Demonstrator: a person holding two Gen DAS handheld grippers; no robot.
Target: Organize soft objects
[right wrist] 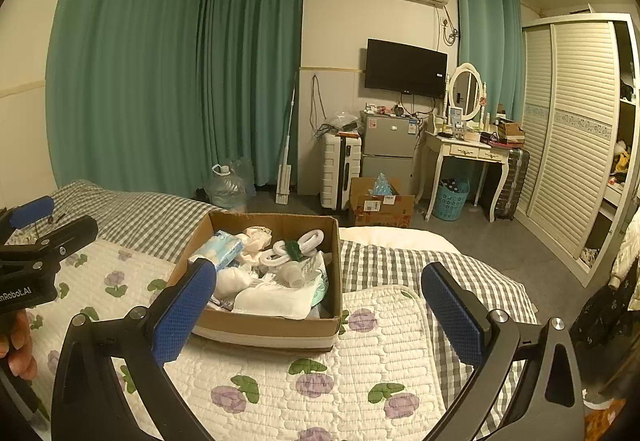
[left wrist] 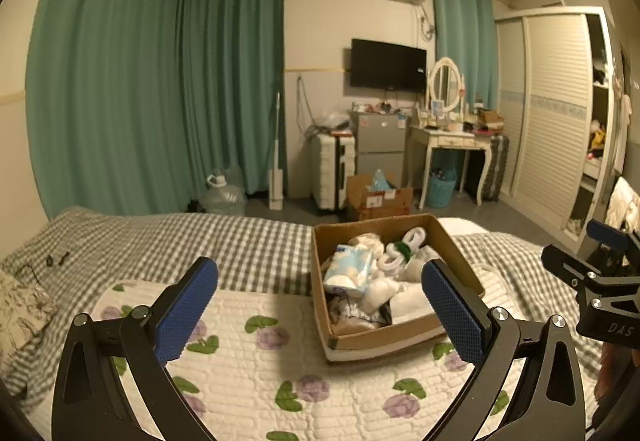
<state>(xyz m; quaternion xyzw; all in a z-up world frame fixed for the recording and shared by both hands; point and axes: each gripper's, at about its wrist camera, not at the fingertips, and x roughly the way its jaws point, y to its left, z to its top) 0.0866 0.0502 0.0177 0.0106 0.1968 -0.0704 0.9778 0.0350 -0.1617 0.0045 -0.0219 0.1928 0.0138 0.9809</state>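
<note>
A cardboard box sits on the flowered quilt on the bed, and it also shows in the right wrist view. It holds soft things: a blue-and-white tissue pack, a white looped item with a green band, white cloths. My left gripper is open and empty, hovering just before the box's near-left side. My right gripper is open and empty, over the box's near-right corner. Each gripper shows in the other's view: the right one and the left one.
The bed has a grey checked sheet and a patterned pillow at left. Beyond the bed are a water jug, white suitcase, floor box, dressing table, blue basket and wardrobe.
</note>
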